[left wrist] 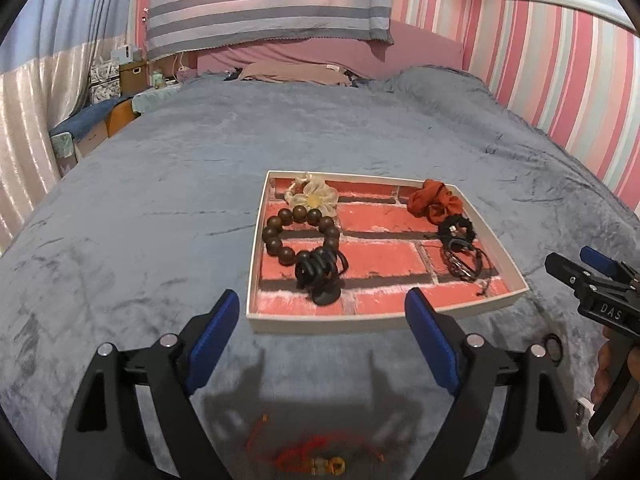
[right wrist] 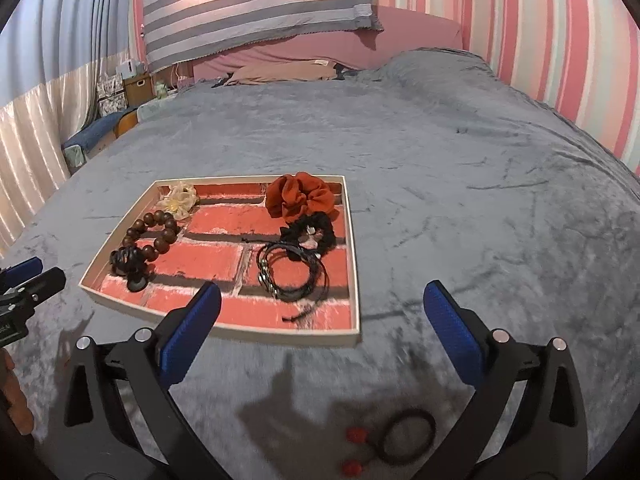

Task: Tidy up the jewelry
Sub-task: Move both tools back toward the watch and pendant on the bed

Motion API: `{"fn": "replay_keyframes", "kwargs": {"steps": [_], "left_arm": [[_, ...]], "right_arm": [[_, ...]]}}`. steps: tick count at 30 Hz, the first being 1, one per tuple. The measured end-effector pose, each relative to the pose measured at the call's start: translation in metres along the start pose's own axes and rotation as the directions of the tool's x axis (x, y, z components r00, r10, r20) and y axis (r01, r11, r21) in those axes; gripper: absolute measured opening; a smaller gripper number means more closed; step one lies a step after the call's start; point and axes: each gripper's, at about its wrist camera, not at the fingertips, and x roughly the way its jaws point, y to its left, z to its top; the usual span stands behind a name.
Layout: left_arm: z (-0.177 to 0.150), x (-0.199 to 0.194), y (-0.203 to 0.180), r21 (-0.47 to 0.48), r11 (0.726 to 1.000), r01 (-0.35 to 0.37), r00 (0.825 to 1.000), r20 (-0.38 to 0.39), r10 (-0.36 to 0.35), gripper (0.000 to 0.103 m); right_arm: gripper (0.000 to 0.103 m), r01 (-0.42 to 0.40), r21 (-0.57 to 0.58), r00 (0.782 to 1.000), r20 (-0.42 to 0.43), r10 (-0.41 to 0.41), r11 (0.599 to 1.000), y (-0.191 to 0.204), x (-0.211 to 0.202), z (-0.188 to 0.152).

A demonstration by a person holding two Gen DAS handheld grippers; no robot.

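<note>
One tray point(right wrist: 356, 264) holds one bead bracelet point(right wrist: 154, 232), one orange scrunchie point(right wrist: 300, 196), one flower tie point(right wrist: 180, 200) and one black scrunchie point(right wrist: 312, 232).

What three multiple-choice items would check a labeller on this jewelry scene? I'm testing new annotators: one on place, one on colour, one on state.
1. Where does the wooden bead bracelet lie?
A. in the tray's left half
B. on the blanket
C. on the pillow

2. What colour is the scrunchie in the tray's far right corner?
A. blue
B. rust orange
C. white

3. How does the right gripper stand?
A. shut on a ring
B. open, holding nothing
C. shut on the tray rim

Answers: A, it sits beside the cream flower; B, its cloth is rust orange; B, its blue pads are wide apart with nothing between.
</note>
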Motion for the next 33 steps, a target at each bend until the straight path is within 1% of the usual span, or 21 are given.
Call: {"fn": "replay_keyframes", "kwargs": {"steps": [3, 7, 11, 16, 22, 24, 28, 33], "left_arm": [[-0.011, -0.020, -0.001, -0.006, 1.000, 0.010, 1.000, 0.014, -0.010, 0.084], [-0.027, -0.046, -0.007, 0.006, 1.000, 0.002, 0.999, 0.038, -0.002, 0.089], [-0.042, -0.068, -0.021, 0.036, 0.999, 0.002, 0.998, 0.059, -0.005, 0.089], [-0.066, -0.092, -0.040, 0.066, 0.998, -0.002, 0.997, 0.080, -0.003, 0.089], [-0.093, -0.105, -0.058, 0.080, 0.997, -0.002, 0.998, 0.068, -0.004, 0.089], [-0.103, -0.106, -0.063, 0.072, 0.997, 0.009, 0.998, 0.056, -0.013, 0.089], [-0.121, -0.103, -0.073, 0.069, 0.997, 0.017, 0.999, 0.032, -0.019, 0.089], [-0.142, -0.088, -0.081, 0.078, 0.997, 0.003, 1.000, -0.009, -0.003, 0.089]], "right_arm": [[0.099, -0.002, 0.002, 1.000, 0.011, 0.001, 1.000, -0.005, -0.018, -0.009], [0.099, 0.019, -0.016, 1.000, 0.025, -0.019, 1.000, -0.009, -0.041, -0.021], [0.099, 0.029, -0.025, 0.999, 0.044, -0.028, 0.999, -0.016, -0.068, -0.036], [0.099, 0.037, -0.007, 0.998, 0.050, -0.037, 0.999, -0.031, -0.094, -0.055], [0.099, 0.056, 0.010, 0.998, 0.042, -0.057, 0.998, -0.052, -0.120, -0.083], [0.099, 0.069, 0.016, 0.997, 0.030, -0.069, 0.997, -0.060, -0.126, -0.097], [0.099, 0.102, 0.018, 0.995, -0.004, -0.102, 0.995, -0.071, -0.128, -0.122], [0.099, 0.107, 0.047, 0.993, -0.050, -0.105, 0.993, -0.084, -0.125, -0.155]]}}
